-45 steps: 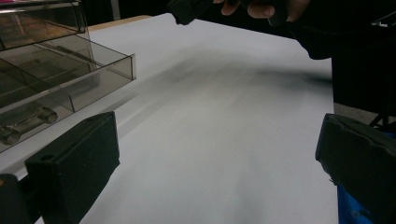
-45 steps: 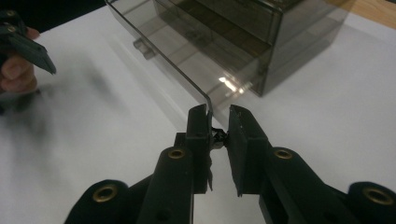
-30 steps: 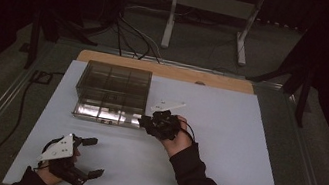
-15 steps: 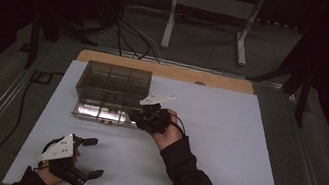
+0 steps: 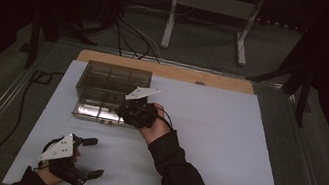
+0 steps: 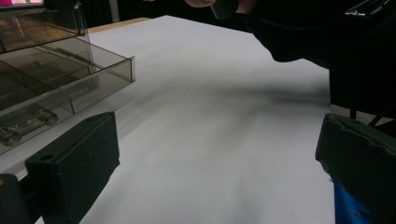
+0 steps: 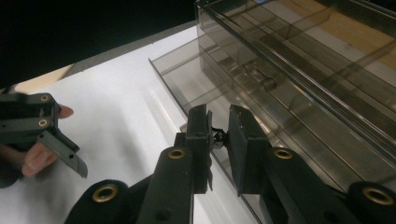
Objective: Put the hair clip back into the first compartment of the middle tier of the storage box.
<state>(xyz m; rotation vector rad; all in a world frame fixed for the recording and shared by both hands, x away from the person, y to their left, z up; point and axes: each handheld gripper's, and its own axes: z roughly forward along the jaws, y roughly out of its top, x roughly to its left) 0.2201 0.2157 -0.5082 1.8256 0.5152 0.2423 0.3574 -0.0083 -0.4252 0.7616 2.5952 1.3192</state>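
Note:
A smoky clear drawer box (image 5: pixel 113 81) stands on the white table (image 5: pixel 225 143), its lowest drawer (image 5: pixel 98 112) pulled out toward me. My right gripper (image 5: pixel 124 111) hovers at that drawer's right front corner. In the right gripper view its jaws stand almost together over the drawer's edge (image 7: pixel 187 93), shut on a small dark piece (image 7: pixel 217 136). My left gripper (image 5: pixel 97 157) rests near the table's front left, open with nothing between its fingers (image 6: pixel 74 158). The drawer (image 6: pixel 70 93) in the left gripper view holds small metal cylinders (image 6: pixel 32 122).
A wooden strip (image 5: pixel 166 70) runs along the table's far edge behind the box. A white stand (image 5: pixel 212 9) and cables (image 5: pixel 127 30) lie on the floor beyond. Wide bare table surface lies right of the box and between the hands.
My right gripper has moved left along the box front to the open drawer's corner. The left gripper has stayed put, open.

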